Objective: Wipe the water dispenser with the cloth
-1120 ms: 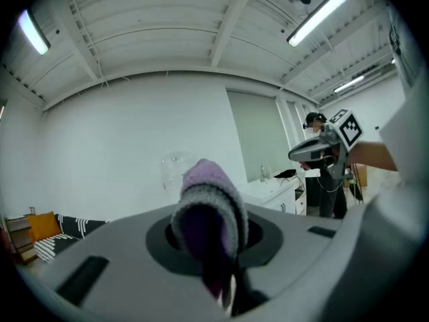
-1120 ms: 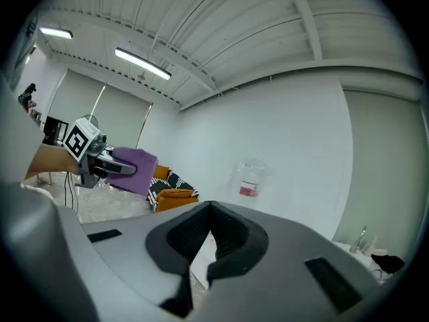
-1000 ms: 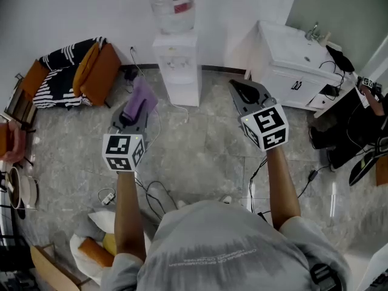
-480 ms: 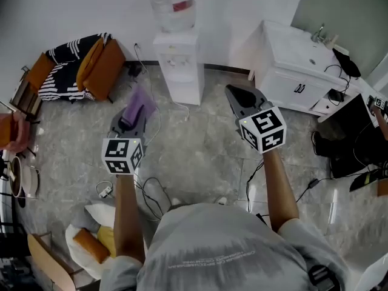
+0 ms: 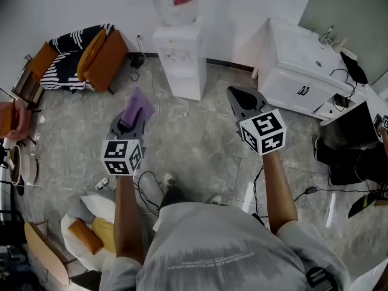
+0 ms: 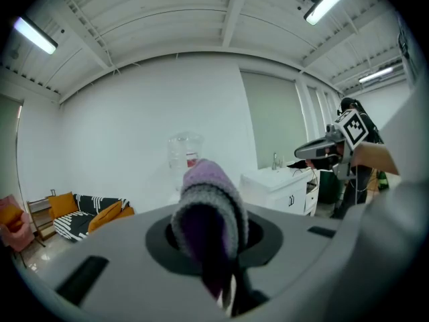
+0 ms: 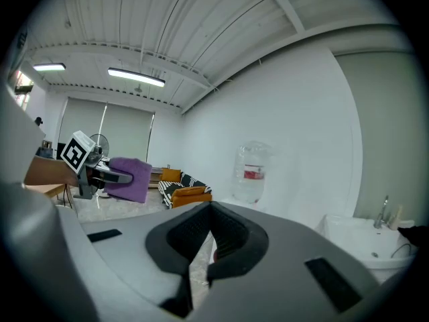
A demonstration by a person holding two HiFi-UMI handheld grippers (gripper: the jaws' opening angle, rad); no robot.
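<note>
Against the far wall: white water dispenser (image 5: 180,65), clear bottle (image 5: 174,2) on top, red label's print unreadable. Left gripper (image 5: 128,123) clamps purple cloth (image 5: 138,105), well apart from dispenser. Right gripper (image 5: 241,97): jaws together, empty.

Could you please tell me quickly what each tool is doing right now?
Left tool: closed on the purple cloth.
Right tool: closed, holding nothing.

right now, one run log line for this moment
left gripper: shut on purple knitted cloth | right gripper: shut, empty | white water dispenser: untouched, ahead
</note>
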